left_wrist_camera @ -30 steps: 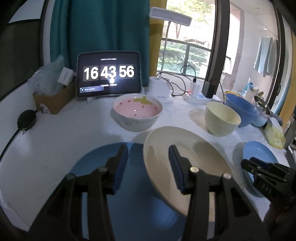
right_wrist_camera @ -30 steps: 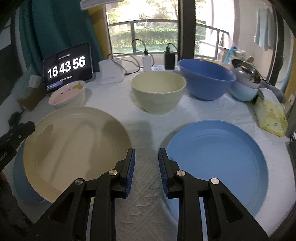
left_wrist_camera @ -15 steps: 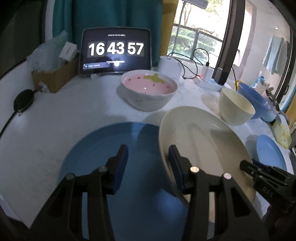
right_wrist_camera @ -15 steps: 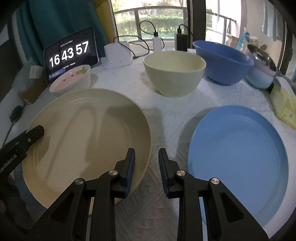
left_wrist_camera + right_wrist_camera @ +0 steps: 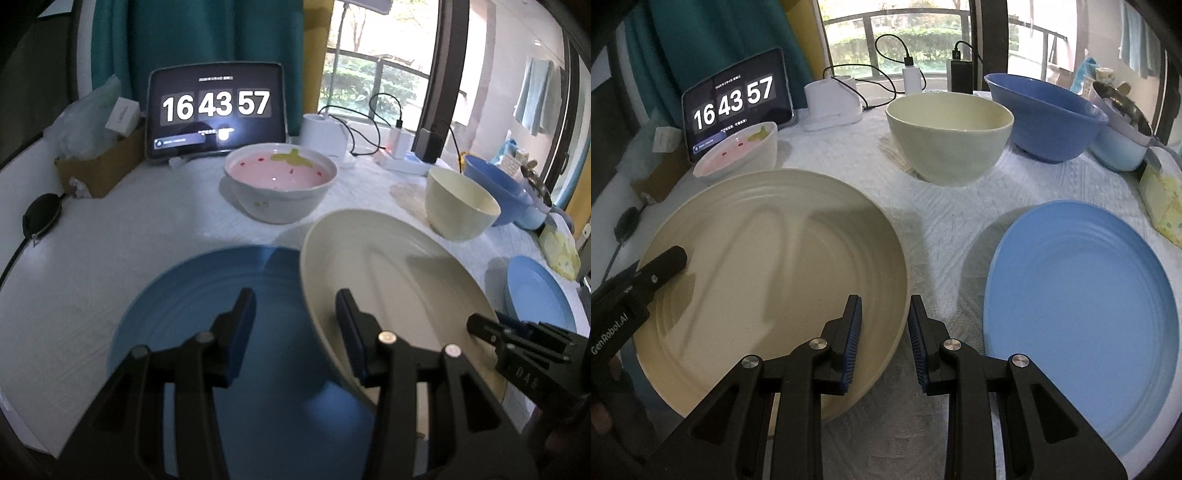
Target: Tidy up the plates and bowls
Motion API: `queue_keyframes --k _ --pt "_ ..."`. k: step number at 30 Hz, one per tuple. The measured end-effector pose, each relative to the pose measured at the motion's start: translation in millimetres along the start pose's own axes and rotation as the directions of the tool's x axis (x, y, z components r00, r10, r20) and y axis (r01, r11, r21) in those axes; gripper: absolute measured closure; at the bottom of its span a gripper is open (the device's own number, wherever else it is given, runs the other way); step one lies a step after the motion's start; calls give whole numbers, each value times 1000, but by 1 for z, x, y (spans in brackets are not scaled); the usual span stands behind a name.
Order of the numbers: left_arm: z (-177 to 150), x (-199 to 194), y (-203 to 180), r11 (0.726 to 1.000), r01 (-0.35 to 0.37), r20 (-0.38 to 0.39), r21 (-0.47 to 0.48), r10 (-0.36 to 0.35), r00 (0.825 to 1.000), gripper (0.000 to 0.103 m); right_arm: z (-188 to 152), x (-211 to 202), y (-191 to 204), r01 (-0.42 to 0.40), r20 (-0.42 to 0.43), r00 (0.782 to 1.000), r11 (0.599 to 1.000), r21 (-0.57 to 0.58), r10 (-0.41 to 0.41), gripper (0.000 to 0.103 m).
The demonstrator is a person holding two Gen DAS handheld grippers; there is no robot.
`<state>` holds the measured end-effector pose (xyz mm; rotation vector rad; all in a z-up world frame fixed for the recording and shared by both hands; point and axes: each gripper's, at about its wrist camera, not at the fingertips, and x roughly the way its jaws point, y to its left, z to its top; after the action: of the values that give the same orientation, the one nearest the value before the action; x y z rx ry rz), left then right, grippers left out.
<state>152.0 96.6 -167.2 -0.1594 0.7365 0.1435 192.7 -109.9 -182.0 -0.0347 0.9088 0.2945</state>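
White textured cloth is covering the table (image 5: 945,229) beside a balcony window, with a tablet clock (image 5: 216,110) standing at the far left. I am working both grippers around the cream plate (image 5: 768,280), which is sitting tilted, its left side resting on a large blue plate (image 5: 192,317) and its right edge close to the cloth.

My right gripper (image 5: 884,339) is closing across the cream plate's near right rim: one pad is inside the plate, the other outside, and a gap is still showing, so I am not yet pinching it. My left gripper (image 5: 295,328) is standing partly open, straddling the plate's left rim, one finger over the blue plate, the other inside the cream one, gripping nothing that I can see.

A second blue plate (image 5: 1082,314) is lying to the right, well apart. A cream bowl (image 5: 949,136), a blue bowl (image 5: 1045,114) and a strawberry-patterned bowl (image 5: 280,181) are waiting at the far side.

As I judge it, the step is seating the cream plate squarely on the blue one. Doing it well is calling for a firm, shallow pinch on the rim, then sliding it left slowly while my left gripper is steadying the opposite rim, so the lower plate is not being dragged along.
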Motion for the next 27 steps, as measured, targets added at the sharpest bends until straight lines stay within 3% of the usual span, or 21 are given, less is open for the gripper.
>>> queue_keyframes --k 7,13,27 --pt "-6 -3 -11 999 30 -5 40 -30 1000 60 1 -6 -1 -3 26 1000 1000 -5 3 84" --pt "-9 -8 -19 998 33 -4 61 -33 999 70 -1 -13 -4 2 40 999 1000 -2 -2 86" --pt "-11 -23 -29 996 37 7 75 -37 999 70 -3 -36 -13 3 92 996 1000 5 -3 86"
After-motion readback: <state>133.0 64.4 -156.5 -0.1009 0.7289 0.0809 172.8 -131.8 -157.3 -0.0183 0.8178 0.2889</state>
